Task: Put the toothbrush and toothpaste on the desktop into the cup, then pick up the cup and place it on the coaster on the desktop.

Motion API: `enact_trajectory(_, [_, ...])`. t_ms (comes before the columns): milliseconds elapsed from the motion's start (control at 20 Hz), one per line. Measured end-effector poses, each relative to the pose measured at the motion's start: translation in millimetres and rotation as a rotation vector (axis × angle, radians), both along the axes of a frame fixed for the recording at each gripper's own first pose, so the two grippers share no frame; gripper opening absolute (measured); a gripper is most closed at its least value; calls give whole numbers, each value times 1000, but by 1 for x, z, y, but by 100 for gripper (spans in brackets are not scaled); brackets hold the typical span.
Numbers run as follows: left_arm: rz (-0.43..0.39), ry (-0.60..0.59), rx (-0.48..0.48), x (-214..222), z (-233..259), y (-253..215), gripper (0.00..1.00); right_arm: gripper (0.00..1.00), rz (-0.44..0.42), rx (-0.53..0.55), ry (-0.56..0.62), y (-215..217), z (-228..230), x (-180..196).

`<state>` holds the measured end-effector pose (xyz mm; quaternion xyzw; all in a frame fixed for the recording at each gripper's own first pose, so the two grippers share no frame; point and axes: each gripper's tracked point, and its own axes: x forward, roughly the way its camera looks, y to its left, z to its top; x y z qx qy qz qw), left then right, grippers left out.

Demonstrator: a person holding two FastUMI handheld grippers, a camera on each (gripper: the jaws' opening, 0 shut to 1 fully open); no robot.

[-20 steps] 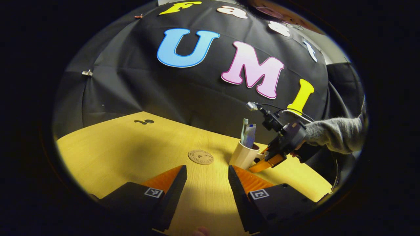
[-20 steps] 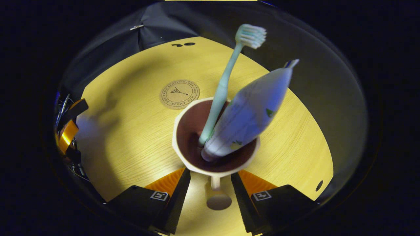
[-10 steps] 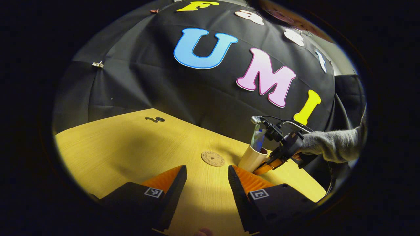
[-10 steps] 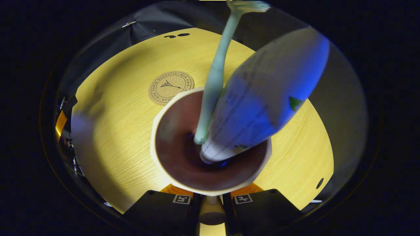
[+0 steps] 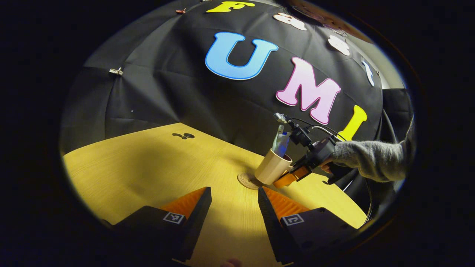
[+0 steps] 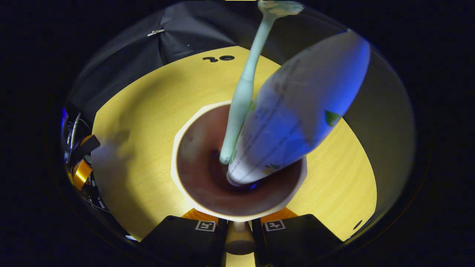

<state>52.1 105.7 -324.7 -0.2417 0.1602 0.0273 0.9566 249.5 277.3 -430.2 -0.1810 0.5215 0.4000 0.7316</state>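
Jaws of the right gripper [image 6: 239, 226] are clamped on the handle of the cup [image 6: 193, 185]; those of the left gripper [image 5: 234, 207] are spread apart, with nothing held. Toothbrush [image 6: 243, 96] and toothpaste [image 6: 297, 118] are seen standing in the cup. From the left gripper view, the cup is observed tilted, raised over the coaster [image 5: 246, 180] on the desktop [image 5: 148, 167].

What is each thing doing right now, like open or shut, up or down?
Cream ceramic cup: lifted, tilted, above the coaster.
Mint plastic toothbrush: standing in the cup, bristles up.
White toothpaste tube: leaning in the cup.
Round cork coaster: flat on the table.
Right tool: shut on the cup's handle.
Left tool: open.
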Motion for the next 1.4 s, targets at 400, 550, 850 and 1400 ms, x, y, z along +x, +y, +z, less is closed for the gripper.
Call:
enact_trajectory(400, [53,24,-44,-5,-13,25,81,32,53,-38,24,31,-19,-2])
enact_trajectory(550, [63,33,-61,-6,-17,26,81,32,55,-61,21,30,-23,0])
enact_trajectory(850, [67,37,-56,-9,-19,29,80,39,50,-55,36,23,-19,-2])
enact_trajectory(1400, [19,22,-12,-5,23,10,81,43,-55,48,-75,-25,76,4])
